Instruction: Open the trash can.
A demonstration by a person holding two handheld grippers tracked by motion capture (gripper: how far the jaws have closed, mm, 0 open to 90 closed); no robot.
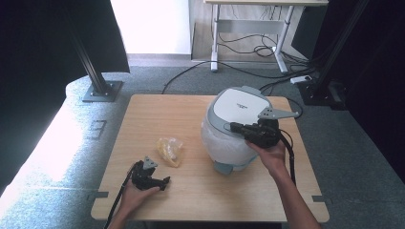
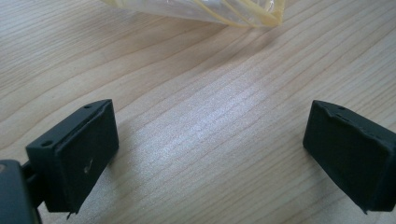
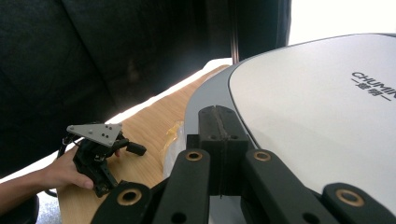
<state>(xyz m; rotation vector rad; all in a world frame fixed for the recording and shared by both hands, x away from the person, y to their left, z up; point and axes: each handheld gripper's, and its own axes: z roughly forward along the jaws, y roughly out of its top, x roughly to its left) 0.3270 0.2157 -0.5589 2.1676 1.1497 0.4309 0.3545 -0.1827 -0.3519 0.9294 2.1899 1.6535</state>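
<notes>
White cooker (image 1: 239, 125) under closed R tool (image 1: 234, 127)

Lid lettering (image 3: 375, 84) is cut off at the right gripper view's right edge. Yellow bag (image 2: 205, 10) is cropped by the left gripper view's top edge; its contents are indiscernible.

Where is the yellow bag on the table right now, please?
In the high view the yellow bag lies left of centre on the table, between the left gripper and the rice cooker, touching neither.
</notes>
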